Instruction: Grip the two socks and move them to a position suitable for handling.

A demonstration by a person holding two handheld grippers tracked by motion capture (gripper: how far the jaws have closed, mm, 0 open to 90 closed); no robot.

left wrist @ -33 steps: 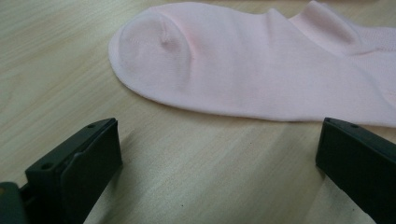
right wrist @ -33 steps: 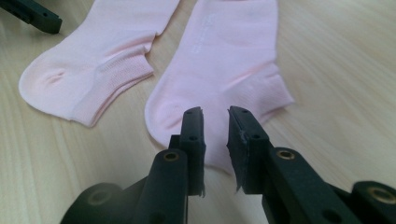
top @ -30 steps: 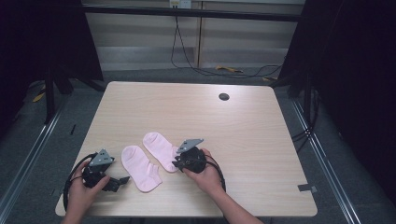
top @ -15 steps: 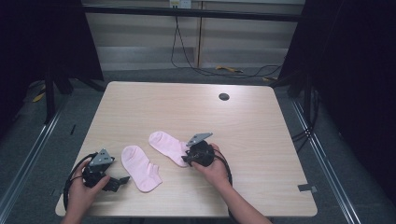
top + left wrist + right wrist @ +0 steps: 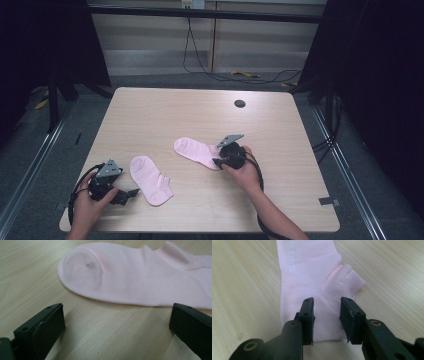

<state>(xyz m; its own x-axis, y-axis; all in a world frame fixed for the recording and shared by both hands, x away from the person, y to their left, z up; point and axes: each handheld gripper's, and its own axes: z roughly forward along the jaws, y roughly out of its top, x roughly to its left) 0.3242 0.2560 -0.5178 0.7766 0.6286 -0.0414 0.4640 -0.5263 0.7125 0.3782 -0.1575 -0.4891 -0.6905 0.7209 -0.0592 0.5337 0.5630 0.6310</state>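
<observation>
Two pale pink socks lie flat on the light wooden table (image 5: 165, 110). The left sock (image 5: 150, 180) (image 5: 140, 277) lies just ahead of my left gripper (image 5: 129, 191) (image 5: 117, 312), whose jaws stand wide open with bare table between them. The right sock (image 5: 195, 151) (image 5: 312, 272) has its cuff end at my right gripper (image 5: 216, 161) (image 5: 327, 302). Those jaws have just been opening; a gap shows between them, and the sock's cuff lies flat under and between them without being pinched. A hand holds each gripper.
A dark round grommet (image 5: 240, 103) sits in the table near the far edge. Black cables (image 5: 75, 200) trail from each gripper toward the front edge. Dark frame posts and floor surround the table.
My right gripper moved to the right, drawing the right sock away from the left one, and its jaws have spread apart. The left gripper and left sock stayed put.
</observation>
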